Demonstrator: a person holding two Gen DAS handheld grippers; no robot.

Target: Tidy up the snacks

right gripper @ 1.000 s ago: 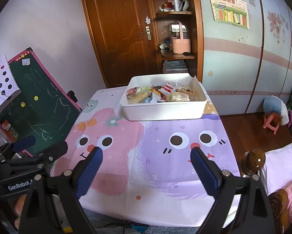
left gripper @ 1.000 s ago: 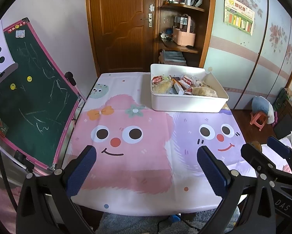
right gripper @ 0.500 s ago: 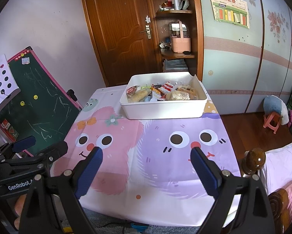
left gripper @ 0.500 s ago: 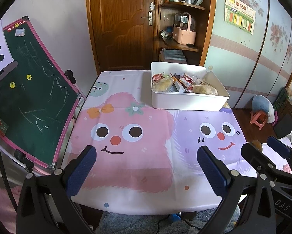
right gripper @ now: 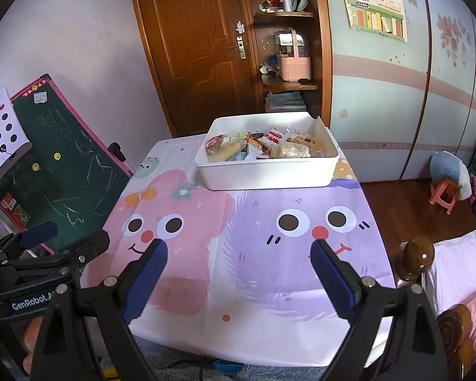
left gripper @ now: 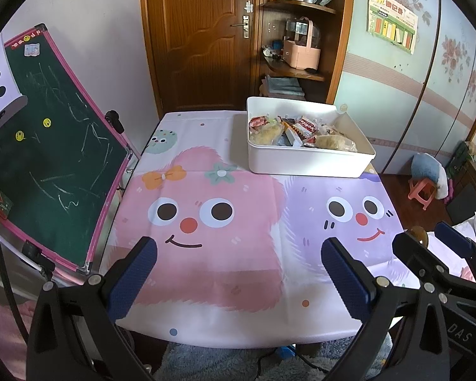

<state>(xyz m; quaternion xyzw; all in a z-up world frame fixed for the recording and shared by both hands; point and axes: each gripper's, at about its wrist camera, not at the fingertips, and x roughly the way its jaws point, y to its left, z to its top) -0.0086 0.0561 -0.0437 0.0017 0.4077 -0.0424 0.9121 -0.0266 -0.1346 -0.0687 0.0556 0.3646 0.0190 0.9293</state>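
While both tongs hang over the near edge of the table, the lines below give what shows.

Left tongs (left gripper: 238, 266): jaws wide apart, nothing between the blue pads – only the pink cartoon face of the tablecloth (left gripper: 206, 254) shows beyond them.
Right tongs (right gripper: 238, 270): jaws wide apart as well, empty, with the purple face beyond them.
Writing on the tongs: "GenRobot.A…" reads on the body of the left pair as the right camera sees it; "DAS" reads on the body of the right pair as the left camera sees it.
Snacks (right gripper: 263, 147): a heap of wrapped packets, too jumbled to count, lying well ahead of both pairs of tongs.
Writing on the snacks: one red-and-white packet (right gripper: 271, 136) bears script that is too small to read.
Bin (right gripper: 266, 174): one white bin, holding all the snacks – ahead and to the right of the left tongs, ahead and slightly left of centre for the right tongs, at the far end of the table.
Faces on the cloth: two large, one pink and one purple; one small green one sits at the far left corner.
Poster (right gripper: 376, 12): one, on the wardrobe far ahead to the right, with large Chinese characters I cannot make out.
Chalkboard (left gripper: 47, 146): one, pink-framed, left of the tongs, with two yellow smiley magnets.
Stool (right gripper: 444, 195): one pink stool, on the floor to the right.
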